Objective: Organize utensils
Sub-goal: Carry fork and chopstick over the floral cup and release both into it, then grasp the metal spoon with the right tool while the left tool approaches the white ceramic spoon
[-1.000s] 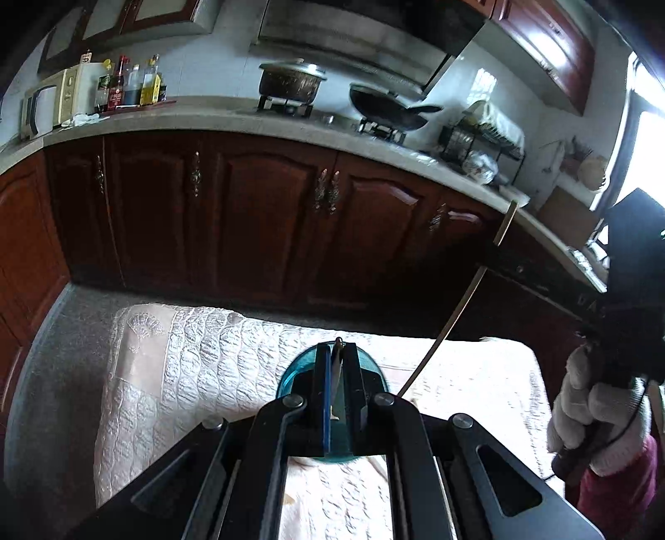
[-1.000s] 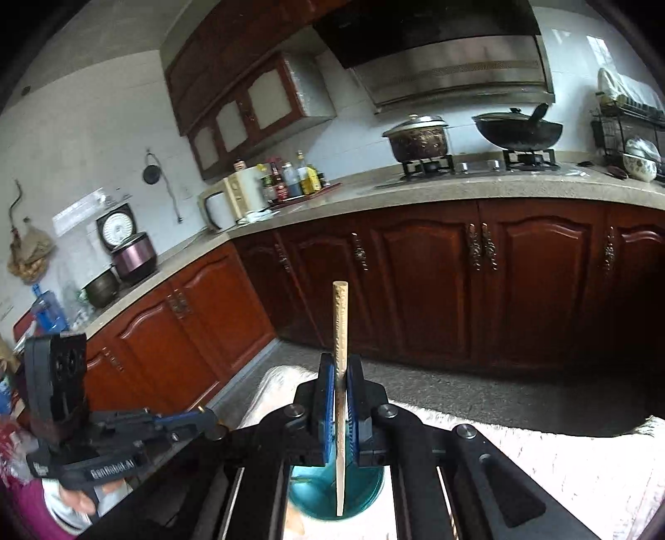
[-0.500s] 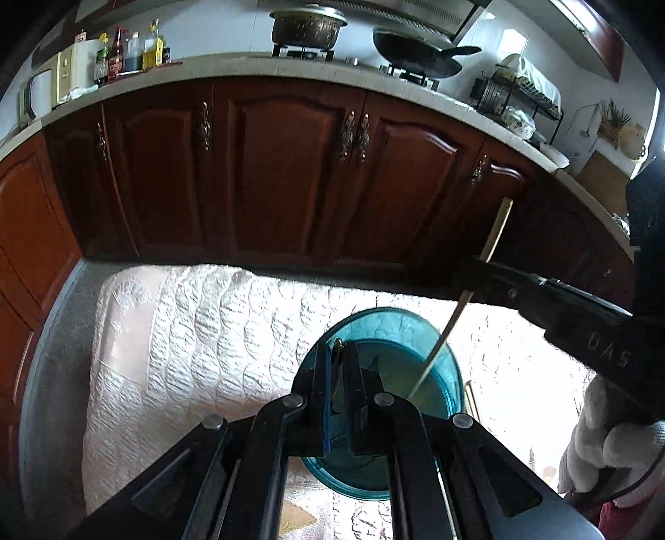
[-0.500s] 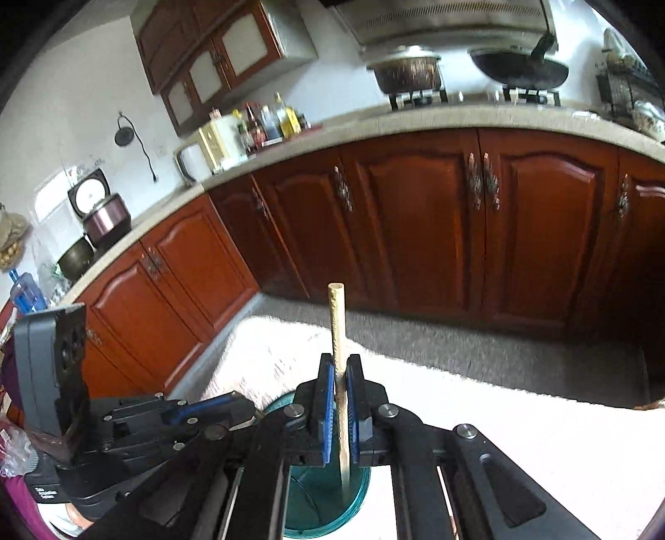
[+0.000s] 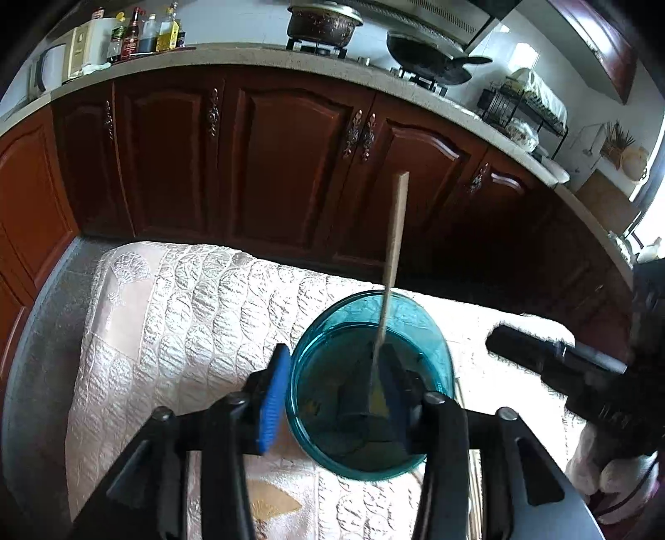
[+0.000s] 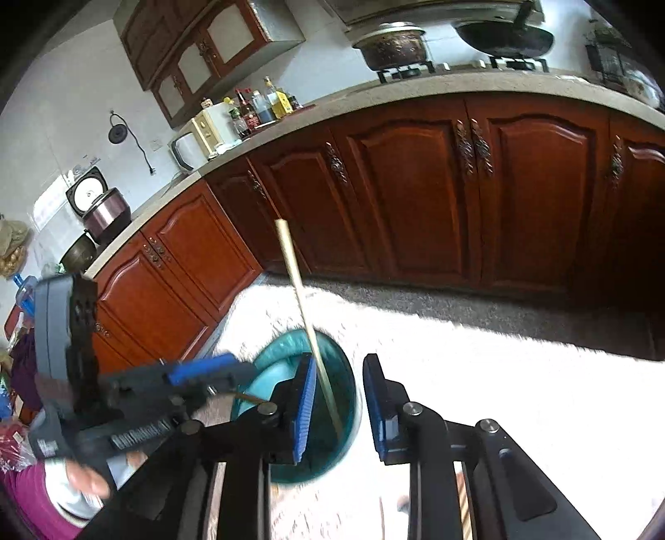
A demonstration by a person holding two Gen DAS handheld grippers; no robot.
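A teal glass cup stands on the white quilted cloth. One wooden chopstick leans upright inside it, free of both grippers. My left gripper is open, its jaws straddling the cup's near rim, one finger seen through the glass. In the right wrist view the cup and the chopstick sit just left of centre; my right gripper is open and empty, with the chopstick beside its left pad. The left gripper shows there at the left.
Dark red kitchen cabinets run behind the table under a stone counter with bottles, a pot and a wok. More chopsticks lie on the cloth near the bottom edge. A gloved hand holds the right gripper.
Both grippers have opened. The right gripper let go of the chopstick, which now leans in the cup. The left gripper also released what it held and now straddles the cup.
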